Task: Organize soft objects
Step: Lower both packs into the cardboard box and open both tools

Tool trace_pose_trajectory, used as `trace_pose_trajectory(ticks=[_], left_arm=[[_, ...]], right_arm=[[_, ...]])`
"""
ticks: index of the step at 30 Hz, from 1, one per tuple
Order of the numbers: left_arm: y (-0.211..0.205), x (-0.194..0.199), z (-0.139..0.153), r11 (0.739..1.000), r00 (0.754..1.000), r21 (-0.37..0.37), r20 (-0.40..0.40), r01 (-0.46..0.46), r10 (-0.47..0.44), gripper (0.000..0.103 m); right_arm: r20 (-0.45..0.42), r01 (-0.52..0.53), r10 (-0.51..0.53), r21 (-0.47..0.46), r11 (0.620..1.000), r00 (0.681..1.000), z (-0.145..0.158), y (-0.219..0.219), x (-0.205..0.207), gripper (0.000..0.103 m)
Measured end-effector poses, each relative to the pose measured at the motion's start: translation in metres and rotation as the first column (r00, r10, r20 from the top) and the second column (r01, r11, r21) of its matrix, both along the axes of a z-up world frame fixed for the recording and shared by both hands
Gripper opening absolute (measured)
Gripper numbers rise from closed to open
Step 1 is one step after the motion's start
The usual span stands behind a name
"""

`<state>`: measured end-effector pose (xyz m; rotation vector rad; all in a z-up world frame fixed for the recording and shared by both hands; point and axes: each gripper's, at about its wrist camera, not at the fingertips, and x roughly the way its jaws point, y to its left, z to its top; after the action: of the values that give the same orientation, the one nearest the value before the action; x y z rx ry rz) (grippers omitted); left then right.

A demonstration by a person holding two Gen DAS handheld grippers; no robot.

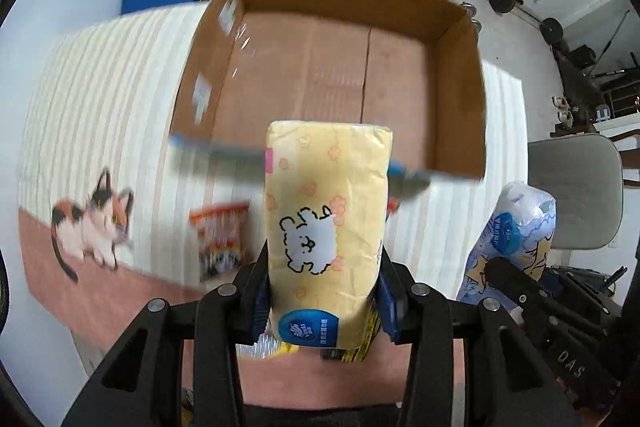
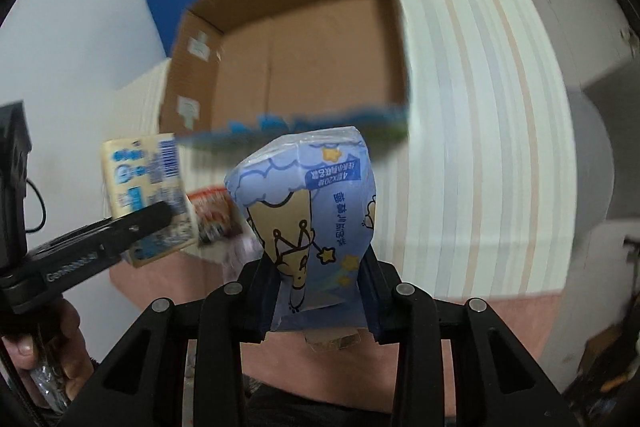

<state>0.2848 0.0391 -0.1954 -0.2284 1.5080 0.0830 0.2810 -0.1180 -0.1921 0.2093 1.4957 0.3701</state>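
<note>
While the left tongs (image 1: 326,291) clamp the yellow tissue pack (image 1: 328,211) and the right tongs (image 2: 320,295) pinch the blue tissue pack (image 2: 308,203), both just short of the cardboard box (image 1: 460,83), either pack could snag its near wall.

The left gripper (image 1: 324,291) clamps a yellow plastic-wrapped tissue pack (image 1: 326,223) between its 2 fingers, held above a striped cat-print tablecloth (image 1: 100,115). Beyond it sits an open brown cardboard box (image 1: 332,67). At right, a black gripper (image 1: 516,279) grips a blue tissue pack (image 1: 516,227).
</note>
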Motion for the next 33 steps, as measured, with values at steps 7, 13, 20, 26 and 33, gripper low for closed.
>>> trace_pose_trajectory(ticks=[7, 13, 20, 26, 33], left_arm=[[0.021, 0.111, -0.04, 0.999, 0.997, -0.022, -0.068, 0.026, -0.027, 0.04], [0.033, 0.182, -0.095, 0.995, 0.986, -0.092, -0.154, 0.042, -0.056, 0.04], [0.032, 0.223, -0.137, 0.983, 0.971, -0.172, -0.218, 0.065, -0.102, 0.04], [0.02, 0.241, -0.152, 0.97, 0.957, -0.211, -0.235, 0.123, -0.172, 0.043], [0.01, 0.247, -0.143, 0.966, 0.943, -0.177, -0.244, 0.188, -0.228, 0.059]], right_arm=[[0.023, 0.025, -0.024, -0.054, 0.998, 0.999, -0.015, 0.021, 0.093, 0.038], [-0.011, 0.043, -0.044, -0.081, 0.996, 0.999, -0.074, 0.043, 0.166, 0.038], [-0.031, 0.043, -0.046, -0.09, 0.995, 0.998, -0.116, 0.065, 0.214, 0.038], [-0.019, 0.014, -0.017, -0.153, 0.988, 1.0, -0.132, 0.077, 0.231, 0.042], [-0.013, 0.021, -0.023, -0.188, 0.982, 1.0, -0.133, 0.076, 0.241, 0.061]])
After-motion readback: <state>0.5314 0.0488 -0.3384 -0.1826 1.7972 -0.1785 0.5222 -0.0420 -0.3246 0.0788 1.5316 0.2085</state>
